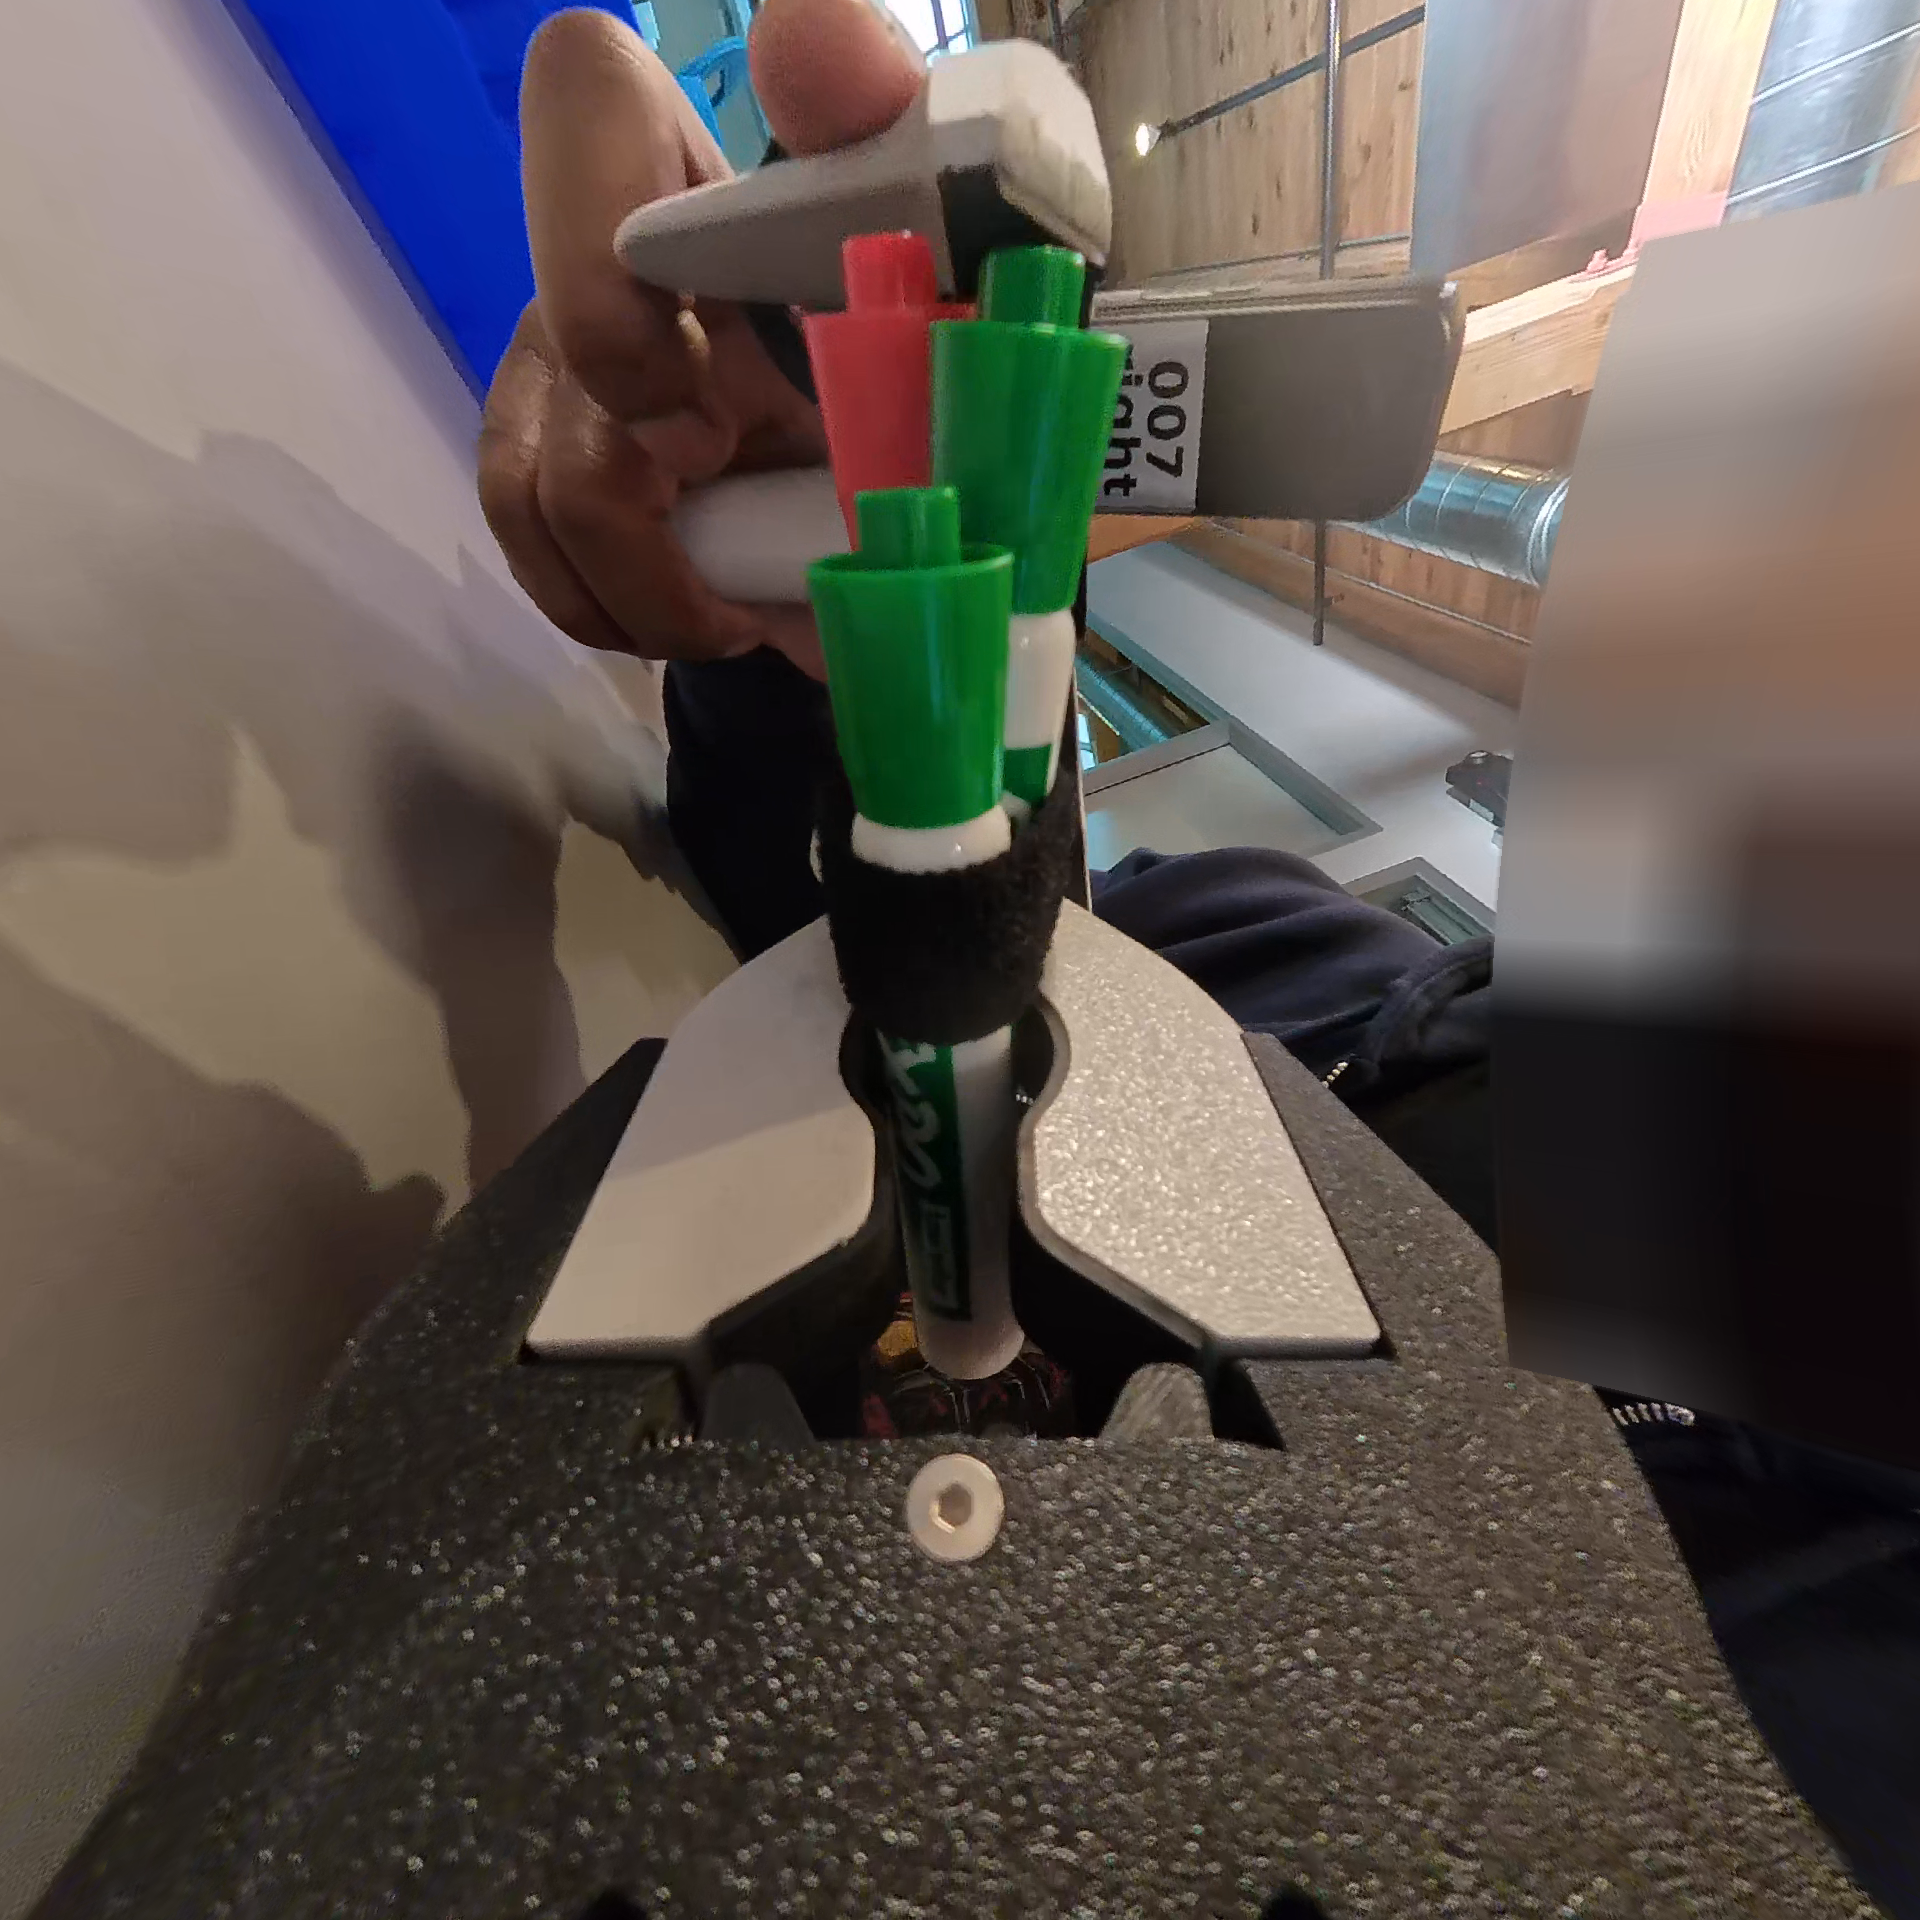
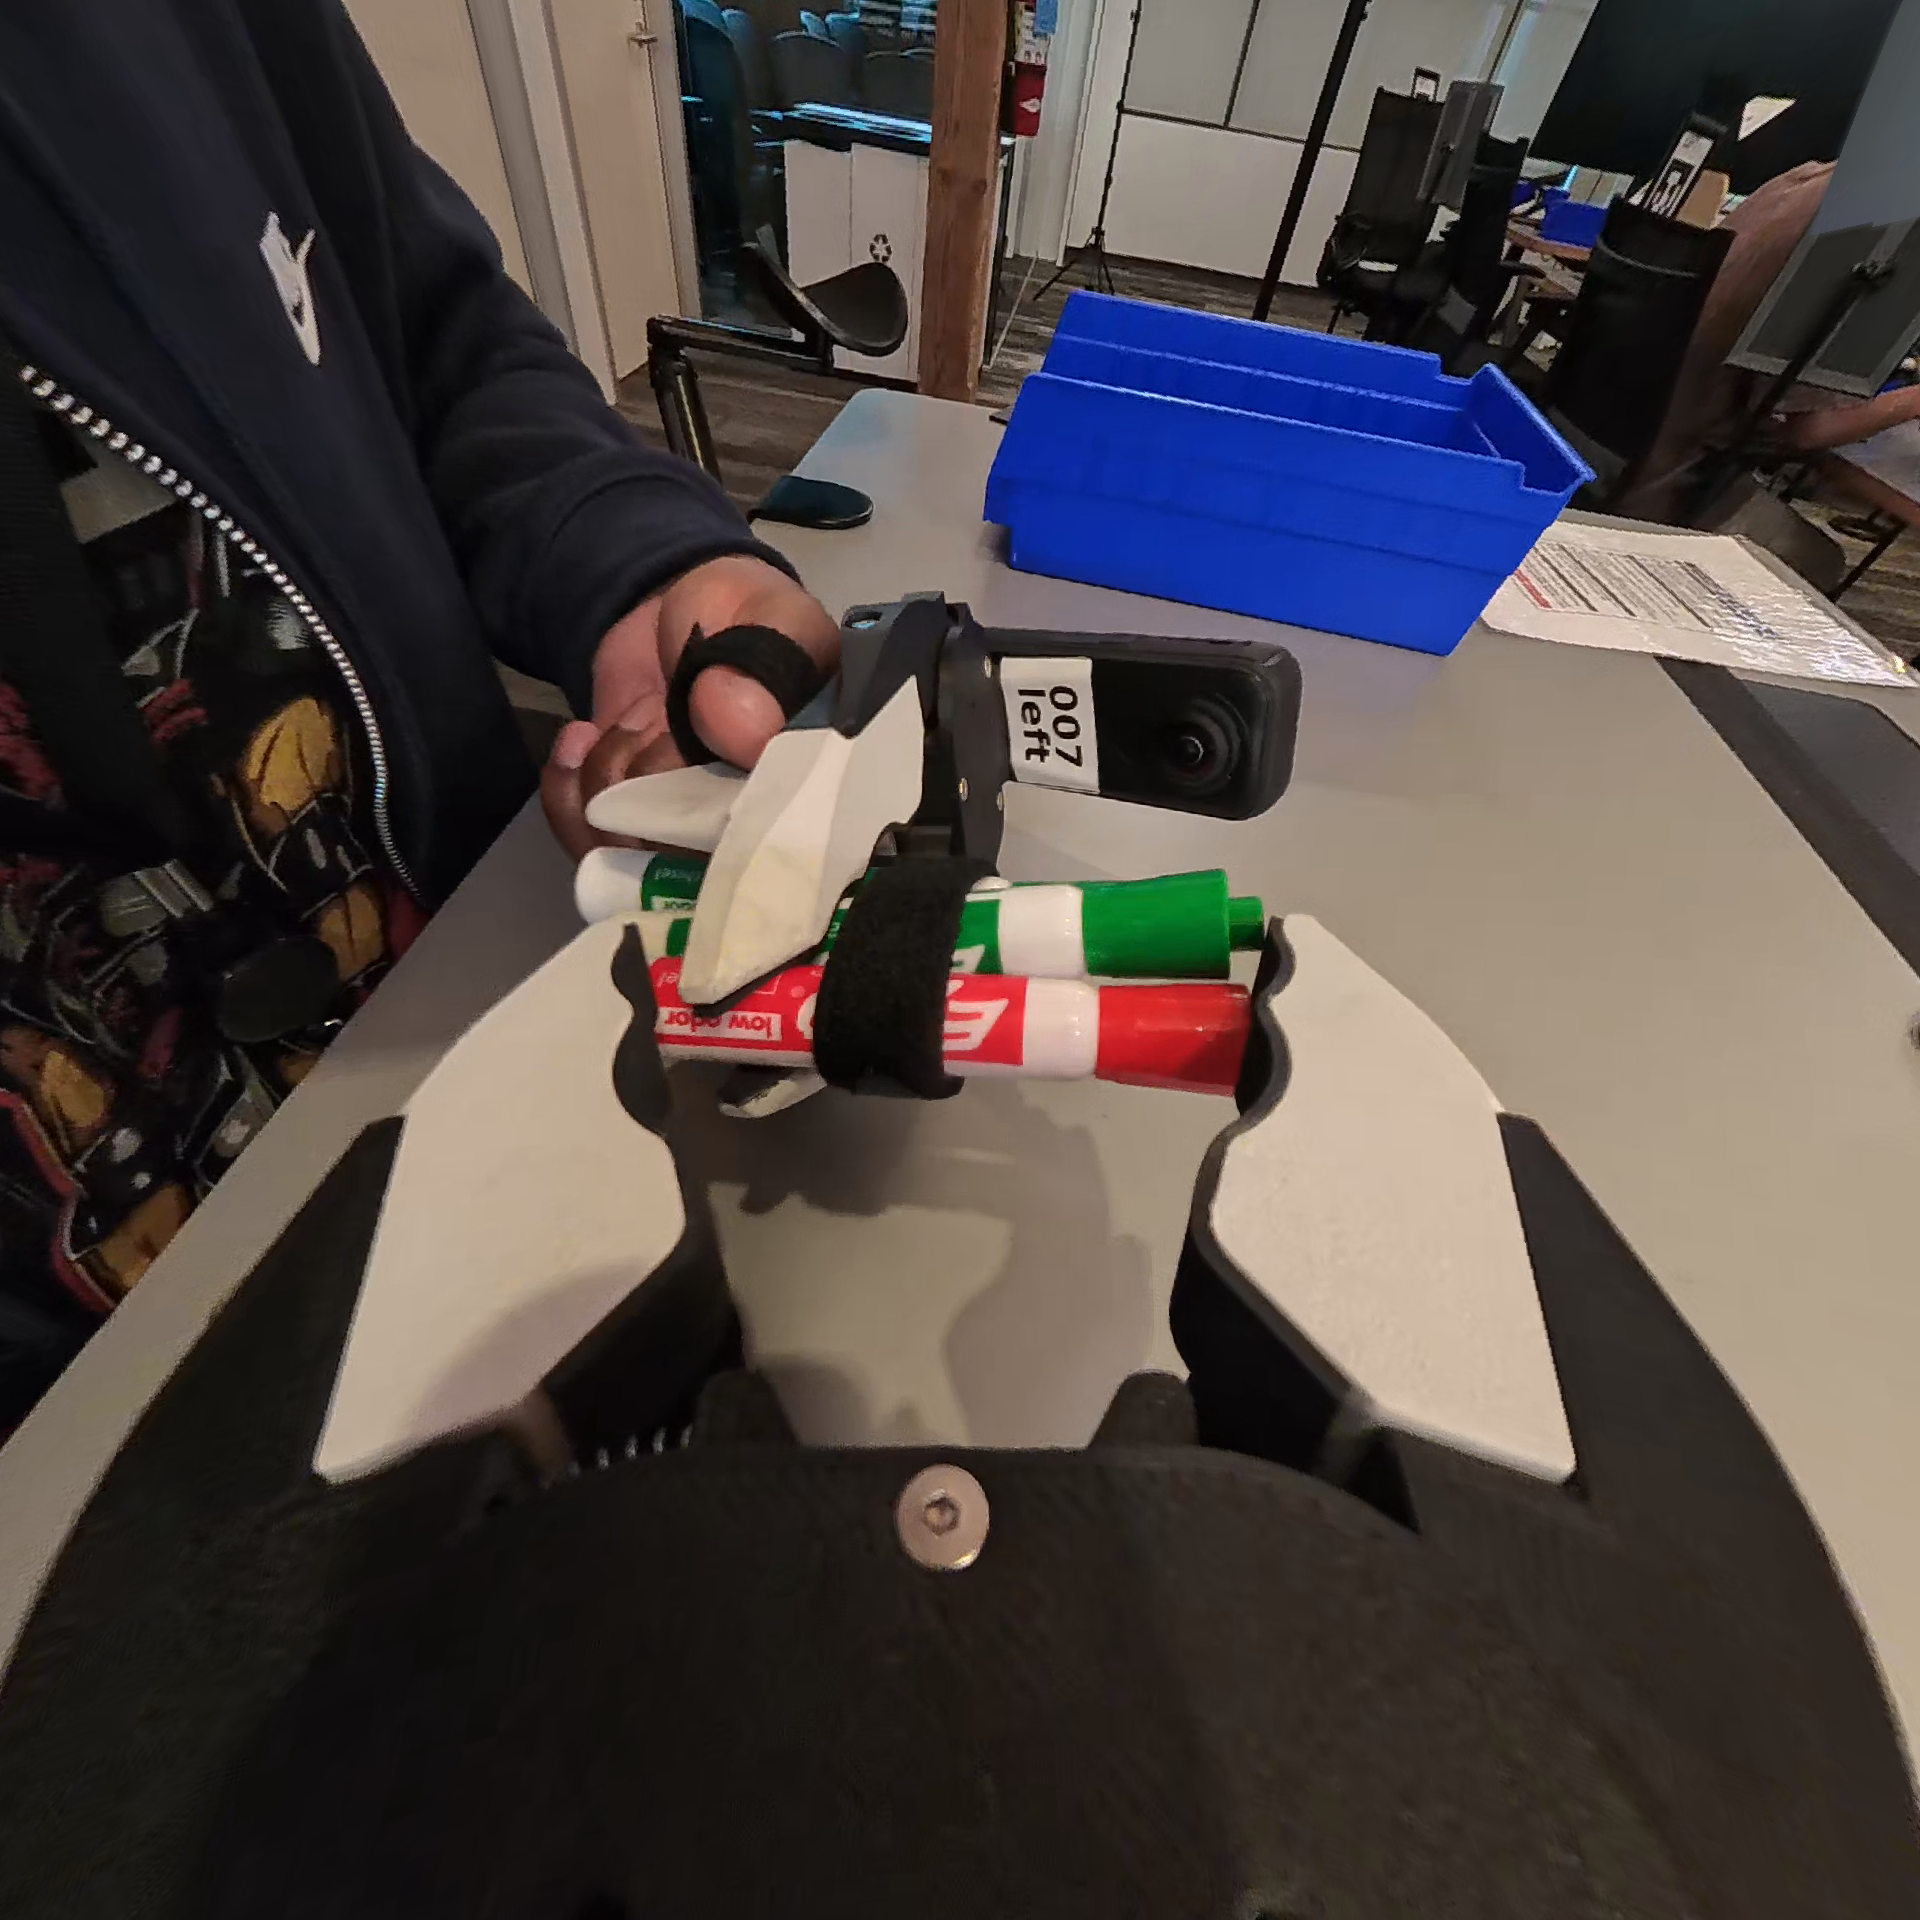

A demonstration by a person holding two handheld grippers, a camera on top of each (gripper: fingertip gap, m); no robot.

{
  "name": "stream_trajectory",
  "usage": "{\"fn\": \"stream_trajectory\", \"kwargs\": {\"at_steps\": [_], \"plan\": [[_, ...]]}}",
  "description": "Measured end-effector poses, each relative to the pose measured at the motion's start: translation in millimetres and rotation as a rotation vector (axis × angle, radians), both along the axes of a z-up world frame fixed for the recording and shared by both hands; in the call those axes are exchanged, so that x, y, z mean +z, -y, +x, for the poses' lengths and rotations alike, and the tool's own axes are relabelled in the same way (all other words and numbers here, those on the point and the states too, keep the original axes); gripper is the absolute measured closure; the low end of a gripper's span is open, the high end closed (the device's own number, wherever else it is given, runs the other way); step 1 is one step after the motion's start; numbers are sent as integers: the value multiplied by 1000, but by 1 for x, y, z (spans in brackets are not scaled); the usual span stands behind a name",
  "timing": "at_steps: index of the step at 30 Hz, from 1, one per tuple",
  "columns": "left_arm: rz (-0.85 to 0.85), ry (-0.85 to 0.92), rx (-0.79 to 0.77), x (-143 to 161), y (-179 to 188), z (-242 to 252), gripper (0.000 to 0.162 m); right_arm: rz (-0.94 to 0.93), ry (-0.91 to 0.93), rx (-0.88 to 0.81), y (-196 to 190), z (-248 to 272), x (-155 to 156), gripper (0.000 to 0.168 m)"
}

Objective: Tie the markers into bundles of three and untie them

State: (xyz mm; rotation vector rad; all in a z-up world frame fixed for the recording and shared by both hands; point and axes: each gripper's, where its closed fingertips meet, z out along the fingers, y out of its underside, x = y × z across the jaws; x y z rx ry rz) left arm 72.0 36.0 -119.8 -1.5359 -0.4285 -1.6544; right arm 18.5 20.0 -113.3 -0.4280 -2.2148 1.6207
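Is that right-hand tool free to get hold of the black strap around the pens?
Probably yes. The right tool is open, its fingers spread either side of the bundle, and the black strap faces it uncovered. The left tool grips the pens beside the strap, not over it.

Two markers (image 2: 1132,925) have green caps, one marker (image 2: 1164,1023) a red cap; a black strap (image 2: 883,987) wraps them. Bin (image 2: 1247,499) blue, desk (image 2: 1507,883) grey, fingers (image 2: 520,1195) white.

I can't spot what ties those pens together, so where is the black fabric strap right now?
The black fuzzy fabric strap is wrapped around the middle of the red and green marker bundle, just beyond the left claw gripping it above the grey table.
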Motion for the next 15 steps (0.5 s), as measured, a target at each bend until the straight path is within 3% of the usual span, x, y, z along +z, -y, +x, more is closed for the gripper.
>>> {"fn": "stream_trajectory", "kwargs": {"at_steps": [9,15], "plan": [[0,30,18,-1,-2,1,142,-44,15,-13,-5,-1,2,60],[14,69,-14,3,3,7,142,-118,128,59,-8,6,0,59]]}}
